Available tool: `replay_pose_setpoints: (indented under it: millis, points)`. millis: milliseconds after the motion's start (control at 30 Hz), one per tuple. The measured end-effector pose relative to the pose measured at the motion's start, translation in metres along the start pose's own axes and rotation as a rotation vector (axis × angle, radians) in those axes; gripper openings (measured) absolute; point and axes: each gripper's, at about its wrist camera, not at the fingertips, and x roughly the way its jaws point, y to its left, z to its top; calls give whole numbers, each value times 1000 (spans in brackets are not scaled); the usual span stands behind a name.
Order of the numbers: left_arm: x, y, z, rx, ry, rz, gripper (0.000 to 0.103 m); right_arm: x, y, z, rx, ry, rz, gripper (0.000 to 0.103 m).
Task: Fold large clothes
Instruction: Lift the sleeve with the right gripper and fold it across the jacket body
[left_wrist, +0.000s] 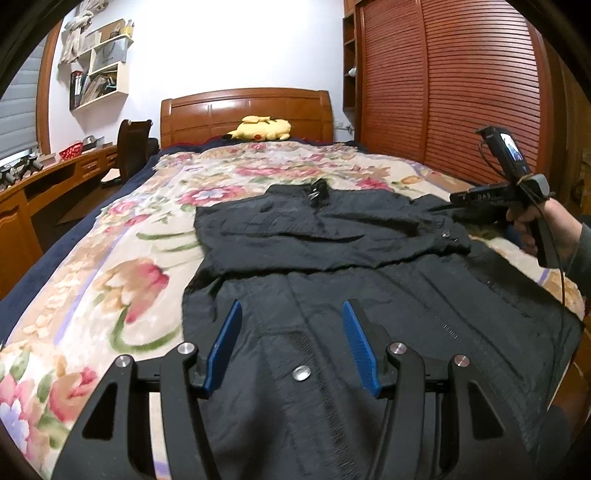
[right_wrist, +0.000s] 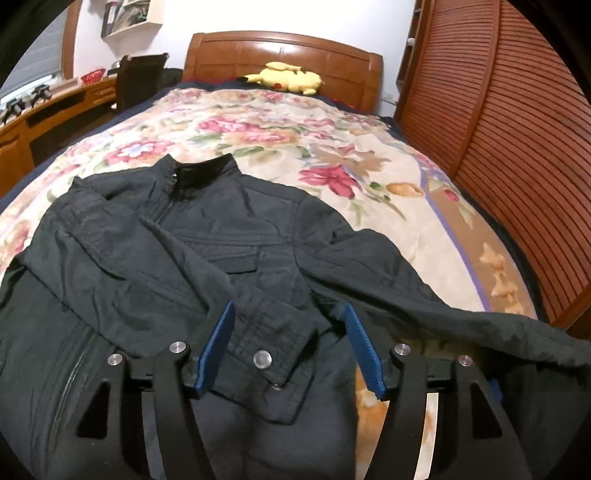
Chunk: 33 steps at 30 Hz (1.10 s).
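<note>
at far left a curved wooden surface (left_wrist: 55, 173) runs under a window, with white wall shelves (left_wrist: 99, 70) above it in the upper left. mid-frame a wooden bed (left_wrist: 245, 110) carries a flowered blanket (left_wrist: 122, 266) and a yellow plush toy (left_wrist: 260, 129) by the headboard. slatted wooden wardrobe doors (left_wrist: 450, 88) fill the right. no writing reads clearly. a dark jacket (right_wrist: 207, 236) lies flat on the blanket, collar toward the headboard, one sleeve folded across its chest. the left tool (left_wrist: 291, 347) stands half open over the hem, gripping nothing. the right tool (right_wrist: 290, 347) stands open, the snap-buttoned cuff (right_wrist: 266, 354) lying loose between its blue pads.
</note>
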Motion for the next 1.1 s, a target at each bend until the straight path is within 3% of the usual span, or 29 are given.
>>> replay_pose_setpoints:
  millis: [500, 867, 1100]
  points:
    - [21, -55, 17, 23, -10, -88, 56, -54, -53, -29, -21, -64, -28, 75]
    - [33, -79, 19, 36, 7, -114, 56, -81, -154, -44, 91, -45, -171, 79]
    - [39, -85, 18, 44, 21, -120, 56, -91, -236, -46, 234, -20, -286, 79]
